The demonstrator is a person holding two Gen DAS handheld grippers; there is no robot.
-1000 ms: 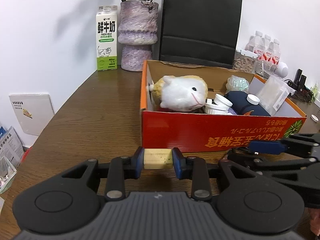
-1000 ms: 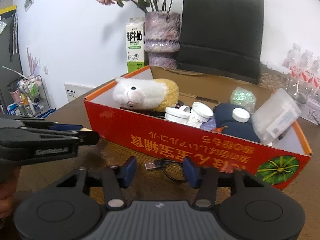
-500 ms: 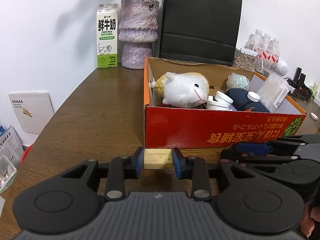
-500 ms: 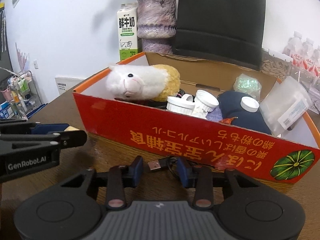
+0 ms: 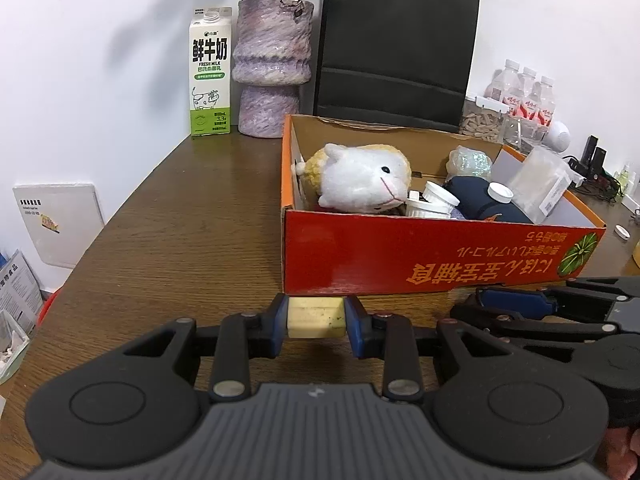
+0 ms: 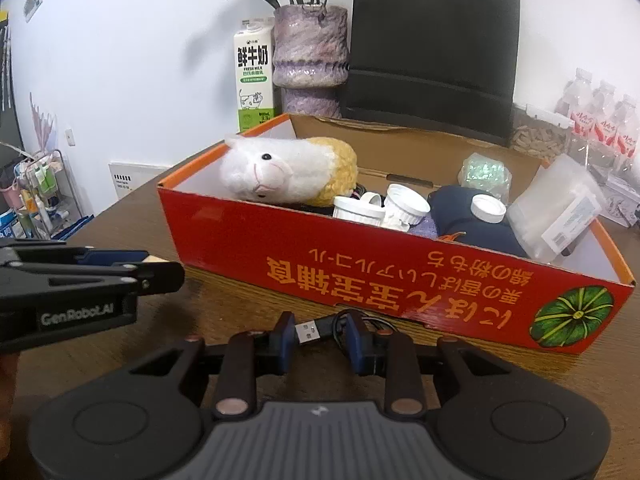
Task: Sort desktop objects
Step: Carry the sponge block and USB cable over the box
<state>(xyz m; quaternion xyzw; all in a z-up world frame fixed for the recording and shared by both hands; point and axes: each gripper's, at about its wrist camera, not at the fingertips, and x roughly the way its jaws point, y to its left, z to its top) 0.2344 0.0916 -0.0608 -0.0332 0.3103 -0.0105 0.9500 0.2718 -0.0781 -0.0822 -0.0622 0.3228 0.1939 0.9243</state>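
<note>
The left gripper point(image 5: 316, 317) clamps a pale yellow block point(image 5: 316, 317) between its pads, just in front of the red box point(image 5: 420, 256). The right gripper point(image 6: 319, 334) is apart, w/ a black USB cable point(image 6: 320, 330) lying between the fingers, on the table point(image 5: 192, 216) near the box wall. Rest of cable is hidden behind right finger; contact w/ pads I cannot tell

A lived-in home or small office corner is suggested: a wooden desk point(image 5: 192, 220) is set against a white wall, where a milk carton point(image 5: 210, 72), a vase point(image 5: 272, 68) of dried flowers, a black paper bag point(image 5: 394, 48) and water bottles point(image 5: 528, 96) are kept.
</note>
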